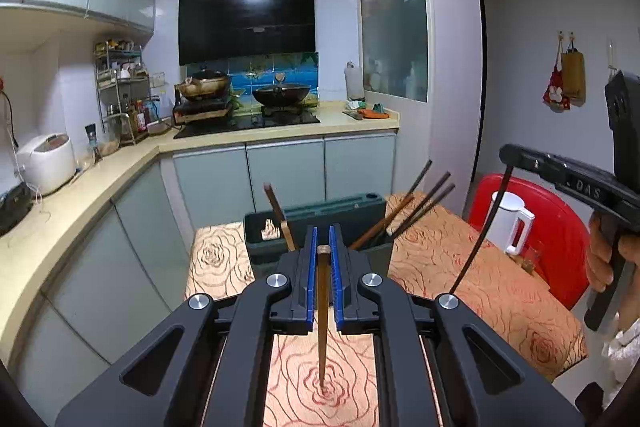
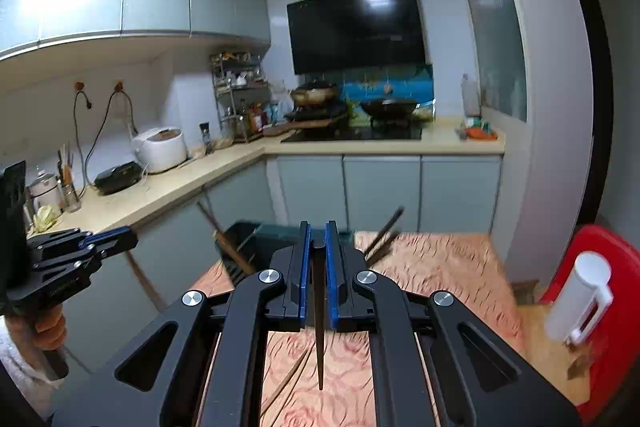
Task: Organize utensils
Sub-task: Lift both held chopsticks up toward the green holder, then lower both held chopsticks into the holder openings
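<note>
Above the table [image 1: 480, 267], each tool [image 1: 323, 239] [image 2: 318, 239] pinches one chopstick [image 1: 322, 307] [image 2: 319, 315].

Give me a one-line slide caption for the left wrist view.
Left gripper shut on a brown chopstick above the rose-patterned tablecloth, facing the dark green utensil holder.

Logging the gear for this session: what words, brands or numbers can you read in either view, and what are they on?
"DAS": raised letters on the side of the right gripper, possibly part of a longer word.
Left gripper: marking on its side, too blurred to read.
Range hood: small marks on the top edge, too small to read.
Dark bottle on the counter: label unreadable.
</note>
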`<state>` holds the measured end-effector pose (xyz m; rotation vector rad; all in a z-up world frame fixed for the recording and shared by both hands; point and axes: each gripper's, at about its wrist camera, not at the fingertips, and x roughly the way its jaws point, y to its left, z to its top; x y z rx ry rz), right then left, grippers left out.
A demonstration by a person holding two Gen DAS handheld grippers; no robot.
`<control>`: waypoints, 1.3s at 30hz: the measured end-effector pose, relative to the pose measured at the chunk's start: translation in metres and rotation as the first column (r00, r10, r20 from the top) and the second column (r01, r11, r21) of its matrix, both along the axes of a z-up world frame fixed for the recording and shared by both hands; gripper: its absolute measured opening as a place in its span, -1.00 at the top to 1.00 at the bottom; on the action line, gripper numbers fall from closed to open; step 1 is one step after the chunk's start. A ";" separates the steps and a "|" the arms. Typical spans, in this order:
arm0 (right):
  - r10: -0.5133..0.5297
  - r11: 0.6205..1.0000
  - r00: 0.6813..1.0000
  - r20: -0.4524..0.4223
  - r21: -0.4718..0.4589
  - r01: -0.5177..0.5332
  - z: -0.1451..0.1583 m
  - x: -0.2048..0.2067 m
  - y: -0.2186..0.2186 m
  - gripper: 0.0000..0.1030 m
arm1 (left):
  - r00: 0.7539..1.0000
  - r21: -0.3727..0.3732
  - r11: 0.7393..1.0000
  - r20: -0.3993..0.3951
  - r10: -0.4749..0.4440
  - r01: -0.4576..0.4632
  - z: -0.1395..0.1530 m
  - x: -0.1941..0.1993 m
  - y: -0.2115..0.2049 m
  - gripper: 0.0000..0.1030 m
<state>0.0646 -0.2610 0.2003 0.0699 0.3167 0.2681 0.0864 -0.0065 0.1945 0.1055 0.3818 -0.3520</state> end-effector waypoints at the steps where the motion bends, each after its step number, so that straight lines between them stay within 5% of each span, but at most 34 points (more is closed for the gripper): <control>1: -0.004 1.000 1.000 0.005 -0.001 0.004 0.004 0.002 0.000 0.84 | 1.000 0.002 1.000 0.003 -0.002 0.002 0.006 0.003 -0.001 0.88; 11: -0.044 0.999 0.997 0.056 0.024 0.043 0.050 0.044 -0.005 0.85 | 1.000 -0.024 1.000 0.026 0.000 0.000 0.049 0.035 -0.012 0.88; 25: -0.105 0.994 0.993 0.048 0.036 0.103 0.060 0.095 -0.005 0.84 | 0.990 -0.054 0.997 0.120 0.068 -0.062 0.117 0.083 -0.041 0.88; 39: -0.107 0.993 0.993 0.050 0.063 0.104 0.056 0.129 0.008 0.85 | 0.984 -0.087 0.985 0.086 0.153 -0.146 0.099 0.148 -0.055 0.88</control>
